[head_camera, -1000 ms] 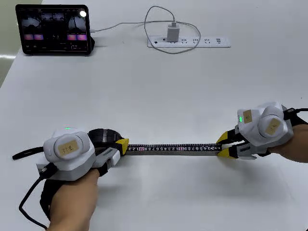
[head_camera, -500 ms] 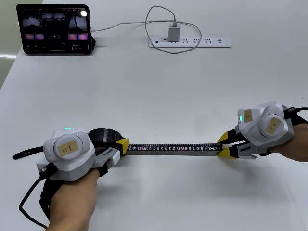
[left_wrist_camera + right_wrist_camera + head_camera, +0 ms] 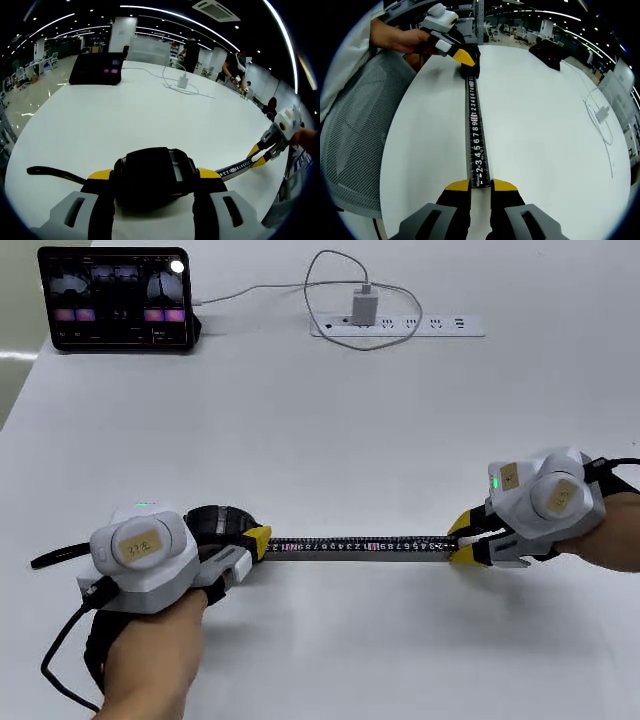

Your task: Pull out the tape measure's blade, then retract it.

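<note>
Left tool [image 3: 243, 552] is clenched on the case [image 3: 215, 523], which is pinned on the near-left part of the table [image 3: 330, 420]. Blade [image 3: 360, 544] is drawn out to the right, running low and straight along the table with its numbers facing up. The blade's tip is nipped between the jaws of the right tool [image 3: 463, 540]; both are seen end-on in the right gripper view.

Step judged: the pull-out is done or at its limit, and the retract is not yet begun.

Next move calls for the right tool to be walked back toward the case along the blade's line. The tip should be held so the spring return is metered, not snapped. The case clamp is to be kept firm.

Against the earlier frames, the exposed length is about unchanged and both grips are unchanged. The slight shift of tablet [image 3: 115, 298] and power strip [image 3: 400, 327] at the far edge is put down to head-camera motion.
</note>
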The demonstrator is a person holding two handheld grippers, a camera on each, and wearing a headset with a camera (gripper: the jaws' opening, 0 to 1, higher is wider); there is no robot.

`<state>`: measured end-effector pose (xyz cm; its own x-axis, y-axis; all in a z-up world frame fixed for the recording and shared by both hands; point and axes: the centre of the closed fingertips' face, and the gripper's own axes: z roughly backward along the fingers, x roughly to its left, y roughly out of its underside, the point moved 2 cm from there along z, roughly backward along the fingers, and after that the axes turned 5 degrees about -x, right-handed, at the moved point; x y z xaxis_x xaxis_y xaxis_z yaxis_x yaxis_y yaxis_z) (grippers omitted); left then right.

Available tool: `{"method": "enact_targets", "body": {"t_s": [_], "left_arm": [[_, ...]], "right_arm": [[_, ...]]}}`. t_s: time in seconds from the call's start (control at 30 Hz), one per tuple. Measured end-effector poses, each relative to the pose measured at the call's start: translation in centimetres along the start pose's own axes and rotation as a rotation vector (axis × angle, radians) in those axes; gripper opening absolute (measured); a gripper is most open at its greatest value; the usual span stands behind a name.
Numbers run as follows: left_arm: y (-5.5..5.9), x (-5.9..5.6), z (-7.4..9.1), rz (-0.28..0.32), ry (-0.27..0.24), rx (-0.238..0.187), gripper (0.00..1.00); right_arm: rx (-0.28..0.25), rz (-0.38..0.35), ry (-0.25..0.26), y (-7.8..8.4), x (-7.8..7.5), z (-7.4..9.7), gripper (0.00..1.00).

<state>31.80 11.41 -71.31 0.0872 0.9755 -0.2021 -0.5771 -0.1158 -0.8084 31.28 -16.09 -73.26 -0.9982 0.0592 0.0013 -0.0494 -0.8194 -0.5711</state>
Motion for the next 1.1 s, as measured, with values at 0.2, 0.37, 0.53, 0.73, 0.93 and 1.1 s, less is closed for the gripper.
{"method": "enact_targets", "body": {"t_s": [0.2, 0.37, 0.53, 0.73, 0.93, 1.1], "left_arm": [[0.0, 0.1, 0.0, 0.007, 0.002, -0.001, 0.58], [0.0, 0.1, 0.1, 0.019, 0.006, -0.005, 0.59], [0.0, 0.2, 0.0, 0.022, 0.009, -0.005, 0.59], [0.0, 0.2, 0.0, 0.026, 0.014, -0.004, 0.59], [0.0, 0.2, 0.0, 0.03, 0.017, -0.002, 0.59], [0.1, 0.3, -0.1, 0.033, 0.019, -0.002, 0.59]], "right_arm": [[-0.013, 0.006, -0.012, -0.9, -0.1, -0.6, 0.11], [-0.017, 0.004, -0.019, -1.0, -0.2, -0.9, 0.11], [-0.02, 0.004, -0.026, -1.4, -0.2, -1.1, 0.1], [-0.029, -0.003, -0.032, -1.8, -0.2, -1.5, 0.1], [-0.034, -0.003, -0.036, -2.2, -0.2, -1.8, 0.1], [-0.039, -0.005, -0.039, -2.6, -0.2, -2.0, 0.1]]}}
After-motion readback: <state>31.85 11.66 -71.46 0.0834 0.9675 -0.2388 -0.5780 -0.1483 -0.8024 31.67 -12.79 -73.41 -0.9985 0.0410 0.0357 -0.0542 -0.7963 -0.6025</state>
